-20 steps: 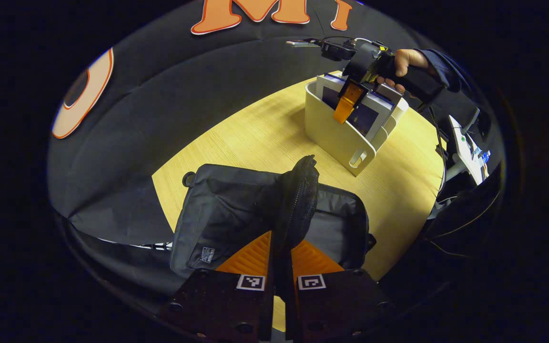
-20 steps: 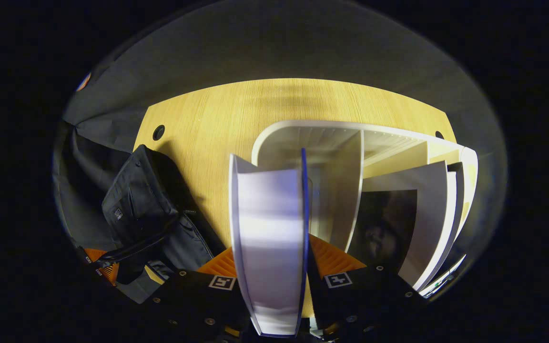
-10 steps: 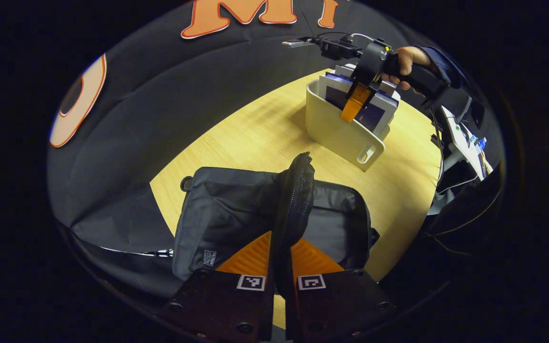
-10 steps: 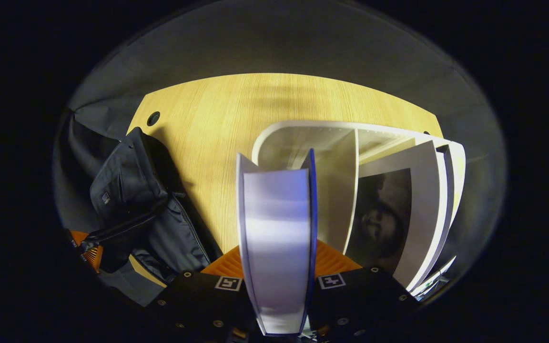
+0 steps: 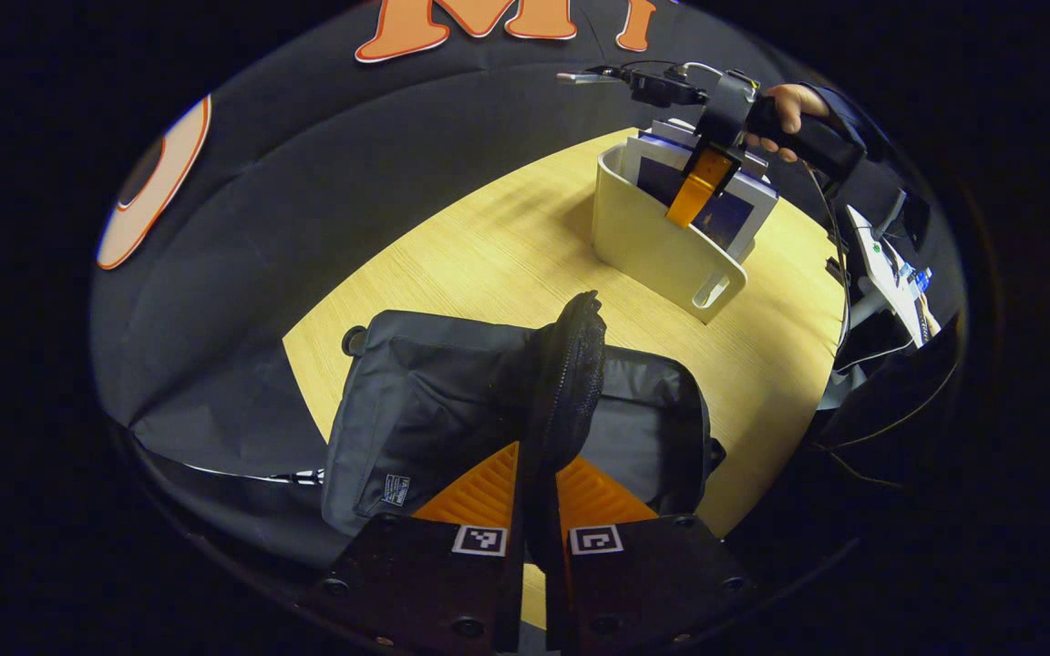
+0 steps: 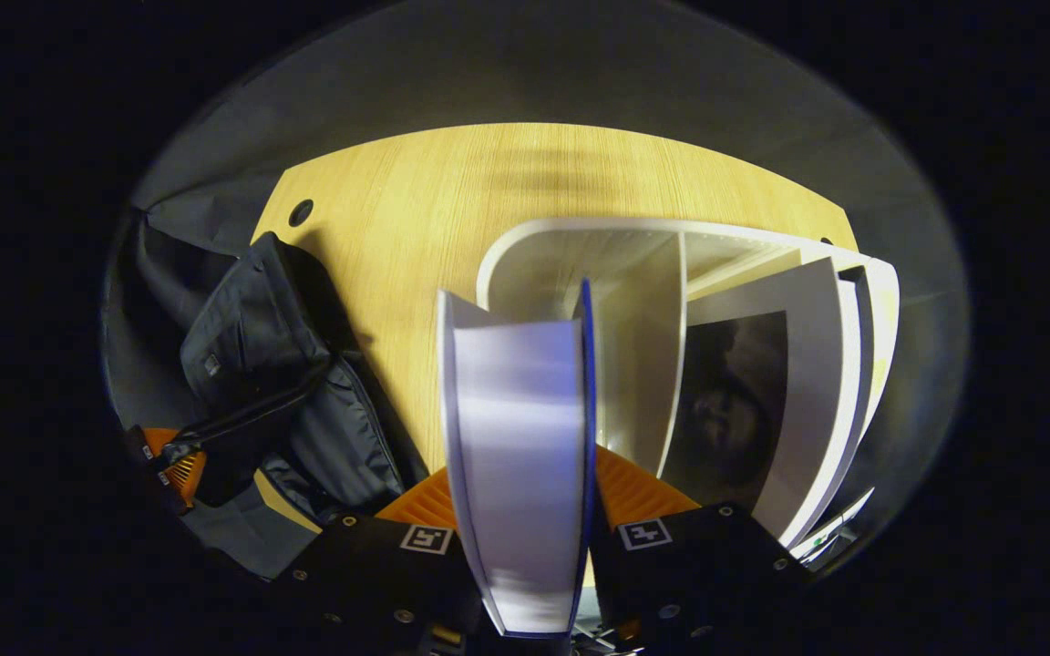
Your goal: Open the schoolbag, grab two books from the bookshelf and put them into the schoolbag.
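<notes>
Across the wooden tabletop [image 5: 507, 246] my right fingers [image 6: 525, 538] pinch a book [image 6: 518, 456] standing upright in the white bookshelf [image 6: 634, 301], while the schoolbag [image 5: 452, 410], whose flap [image 5: 571, 383] my left fingers [image 5: 539, 497] pinch up, lies off to their left.
</notes>
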Available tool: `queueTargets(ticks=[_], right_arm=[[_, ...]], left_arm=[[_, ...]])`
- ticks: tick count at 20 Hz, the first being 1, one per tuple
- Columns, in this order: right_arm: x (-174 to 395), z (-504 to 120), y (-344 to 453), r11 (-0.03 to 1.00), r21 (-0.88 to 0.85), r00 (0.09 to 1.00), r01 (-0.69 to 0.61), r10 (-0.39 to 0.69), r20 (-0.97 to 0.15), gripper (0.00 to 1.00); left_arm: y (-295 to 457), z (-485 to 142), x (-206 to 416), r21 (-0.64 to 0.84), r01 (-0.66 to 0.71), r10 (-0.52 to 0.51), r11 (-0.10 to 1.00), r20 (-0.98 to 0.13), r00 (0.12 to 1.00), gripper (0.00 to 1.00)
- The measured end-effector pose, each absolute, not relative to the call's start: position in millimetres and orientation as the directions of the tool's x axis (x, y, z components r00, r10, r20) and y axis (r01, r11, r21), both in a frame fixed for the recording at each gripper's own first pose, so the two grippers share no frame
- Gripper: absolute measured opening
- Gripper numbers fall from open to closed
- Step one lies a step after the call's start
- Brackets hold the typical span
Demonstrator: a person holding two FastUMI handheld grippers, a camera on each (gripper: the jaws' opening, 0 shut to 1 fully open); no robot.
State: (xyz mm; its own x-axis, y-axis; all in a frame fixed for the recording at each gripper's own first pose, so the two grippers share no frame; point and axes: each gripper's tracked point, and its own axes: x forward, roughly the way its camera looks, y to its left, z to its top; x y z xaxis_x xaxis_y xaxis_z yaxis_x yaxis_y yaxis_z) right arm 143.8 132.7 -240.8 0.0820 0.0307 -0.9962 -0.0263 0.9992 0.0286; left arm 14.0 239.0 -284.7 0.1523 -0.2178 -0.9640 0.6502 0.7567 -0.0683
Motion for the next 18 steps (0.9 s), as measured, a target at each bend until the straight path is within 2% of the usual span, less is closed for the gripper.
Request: queueTargets(ticks=[2,3,6,7,8,18], right_arm=[[147.2,-236.0,118.0,0.999,-0.009,0.109,-0.039,-0.005,-0.994,0.48],[142.8,-236.6,114.2,0.999,-0.015,0.102,-0.041,-0.010,-0.995,0.41],[140.9,-228.6,105.4,0.999,-0.022,0.122,-0.036,-0.017,-0.992,0.40],[141.0,-220.7,106.3,1.000,-0.004,0.136,-0.028,0.000,-0.991,0.48],[140.1,-212.4,108.7,1.000,0.023,0.143,-0.017,0.025,-0.989,0.40],[115.5,-125.9,94.5,0.987,0.159,0.294,0.018,0.147,-0.944,0.39]], left_arm=[[238.2,-284.6,14.9,-0.068,0.650,-0.214,0.757,-0.966,0.148,0.11],[236.4,-284.2,15.4,-0.068,0.652,-0.213,0.755,-0.966,0.147,0.11],[235.6,-284.4,15.9,-0.068,0.657,-0.211,0.751,-0.967,0.141,0.11],[235.1,-284.7,17.3,-0.066,0.658,-0.209,0.750,-0.968,0.141,0.11],[235.5,-284.3,17.8,-0.064,0.659,-0.207,0.749,-0.968,0.142,0.11],[235.6,-278.4,43.8,-0.044,0.670,-0.203,0.741,-0.966,0.161,0.13]])
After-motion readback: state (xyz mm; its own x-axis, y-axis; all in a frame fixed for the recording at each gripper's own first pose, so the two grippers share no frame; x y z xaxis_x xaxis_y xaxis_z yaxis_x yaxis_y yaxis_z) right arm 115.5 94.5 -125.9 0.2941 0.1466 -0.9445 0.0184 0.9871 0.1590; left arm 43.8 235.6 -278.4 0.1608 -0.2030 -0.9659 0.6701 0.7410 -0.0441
